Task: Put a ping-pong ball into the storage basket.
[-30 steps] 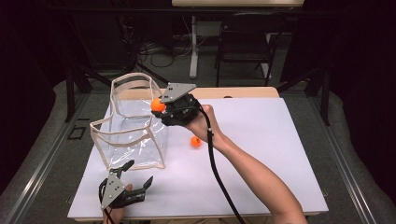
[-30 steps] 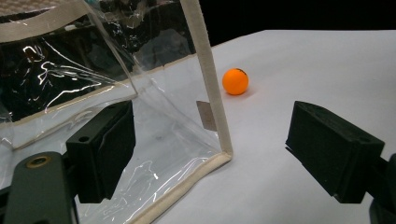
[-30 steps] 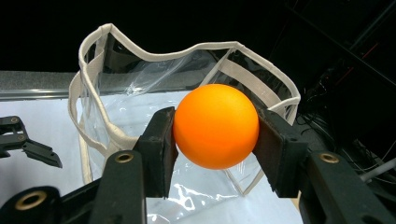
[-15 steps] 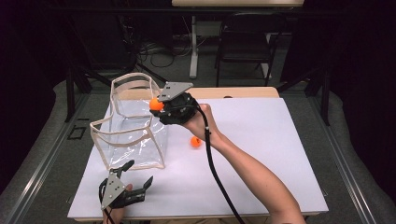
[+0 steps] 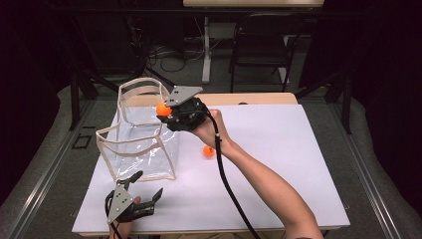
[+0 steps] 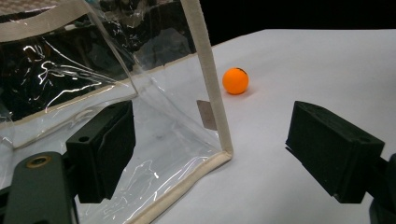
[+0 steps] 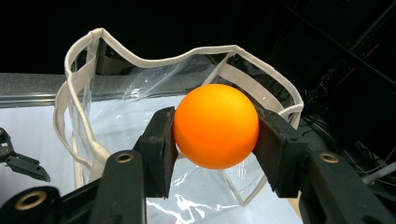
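Note:
A clear plastic bag [image 5: 139,144] with cream trim stands open on the white table [image 5: 278,164]. My right gripper [image 5: 166,110] is shut on an orange ball [image 5: 162,109], held at the bag's right rim, just above the opening. In the right gripper view the ball [image 7: 215,126] sits between both jaws with the bag's mouth [image 7: 177,60] behind it. A second orange ball [image 5: 208,151] lies on the table to the right of the bag. My left gripper [image 5: 144,191] rests open near the front edge, its jaws facing the bag's corner [image 6: 219,154] and that ball [image 6: 235,80].
A dark chair [image 5: 259,45] and a white table leg [image 5: 206,50] stand beyond the far edge. Cables trail on the floor there. The right gripper's black cable [image 5: 229,189] runs along the forearm across the table's middle.
The right gripper with its ball has crept slightly left toward the bag's opening. The left gripper has stayed put.

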`<state>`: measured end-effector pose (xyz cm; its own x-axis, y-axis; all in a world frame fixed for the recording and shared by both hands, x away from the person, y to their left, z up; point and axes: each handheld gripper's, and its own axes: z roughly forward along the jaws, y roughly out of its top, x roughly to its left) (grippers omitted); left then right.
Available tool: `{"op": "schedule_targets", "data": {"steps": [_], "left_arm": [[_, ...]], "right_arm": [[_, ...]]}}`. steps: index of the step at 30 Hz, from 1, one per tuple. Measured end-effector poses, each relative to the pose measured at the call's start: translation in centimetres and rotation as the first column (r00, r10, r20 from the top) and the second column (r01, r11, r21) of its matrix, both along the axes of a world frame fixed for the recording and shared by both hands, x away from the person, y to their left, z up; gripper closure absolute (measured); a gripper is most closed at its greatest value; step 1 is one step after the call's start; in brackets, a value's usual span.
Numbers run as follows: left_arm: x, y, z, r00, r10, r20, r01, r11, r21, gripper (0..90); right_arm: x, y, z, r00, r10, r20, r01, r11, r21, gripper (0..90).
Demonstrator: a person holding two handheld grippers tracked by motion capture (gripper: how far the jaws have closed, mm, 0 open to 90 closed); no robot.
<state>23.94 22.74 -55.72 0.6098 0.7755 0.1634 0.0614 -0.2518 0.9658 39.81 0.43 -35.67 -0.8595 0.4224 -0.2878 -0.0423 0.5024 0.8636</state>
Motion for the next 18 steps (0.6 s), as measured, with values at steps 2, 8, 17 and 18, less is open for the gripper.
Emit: {"op": "schedule_targets", "data": {"steps": [2,8,17,18], "left_arm": [[0.0,0.0,0.0,1.0000,0.001,0.001,-0.001,1.0000,-0.001,15.5],[0.0,0.0,0.0,1.0000,0.001,0.001,-0.001,1.0000,0.000,15.5],[0.0,0.0,0.0,1.0000,0.001,0.003,-0.001,1.0000,0.000,15.5],[0.0,0.0,0.0,1.0000,0.001,0.003,-0.001,1.0000,0.000,15.5]], "right_arm": [[0.0,0.1,0.0,1.0000,0.001,-0.002,-0.001,1.000,0.000,50.6],[0.2,0.6,-0.1,1.0000,0.006,-0.003,-0.006,1.000,-0.001,50.6],[0.3,1.1,-0.2,0.9999,0.010,-0.009,-0.010,1.000,0.005,50.6],[0.4,1.2,-0.2,0.9999,0.012,-0.007,-0.012,1.000,0.005,50.6]]}}
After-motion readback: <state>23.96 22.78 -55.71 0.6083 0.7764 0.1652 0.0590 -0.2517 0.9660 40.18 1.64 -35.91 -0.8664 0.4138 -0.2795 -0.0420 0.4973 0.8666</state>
